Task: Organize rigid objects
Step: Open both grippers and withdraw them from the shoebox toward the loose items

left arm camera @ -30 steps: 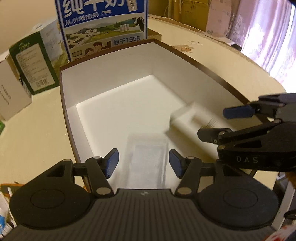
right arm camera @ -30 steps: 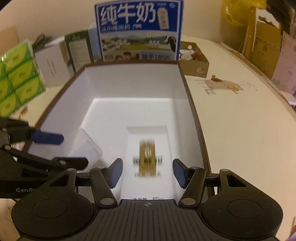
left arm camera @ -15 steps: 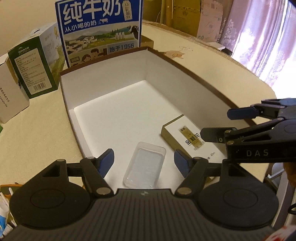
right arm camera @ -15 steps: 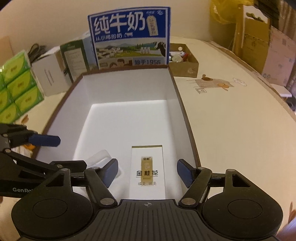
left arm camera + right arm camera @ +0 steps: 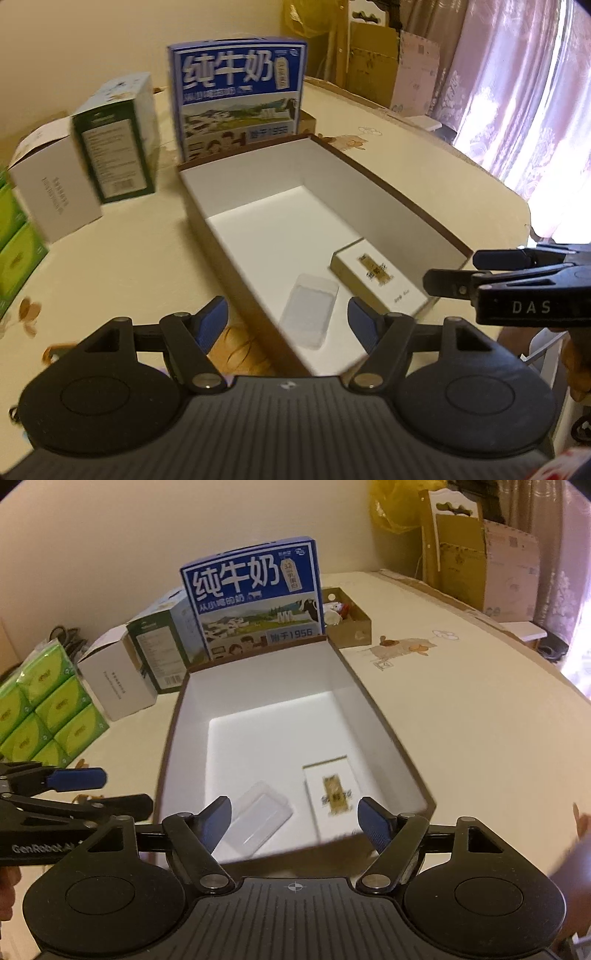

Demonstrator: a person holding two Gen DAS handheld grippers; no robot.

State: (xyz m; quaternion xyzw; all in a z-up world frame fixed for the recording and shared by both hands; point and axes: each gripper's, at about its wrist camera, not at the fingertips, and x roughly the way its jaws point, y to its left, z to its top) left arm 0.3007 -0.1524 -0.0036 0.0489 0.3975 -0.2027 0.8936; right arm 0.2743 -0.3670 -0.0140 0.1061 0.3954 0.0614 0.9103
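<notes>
The right gripper [image 5: 293, 818] hangs over the near end of a white-lined box [image 5: 384, 734] with a brown rim, its jaws spread wide and holding nothing. Inside the box, near that end, a clear plastic case [image 5: 260, 818] lies to the left and a white carton with a gold label [image 5: 334, 794] lies just beside it to the right, the two apart. At the left edge the left gripper [image 5: 88, 794] reaches in outside the box wall, fingers parted. Behind the box stands a blue milk carton [image 5: 255, 598]; green tissue packs [image 5: 40, 709] sit far left
</notes>
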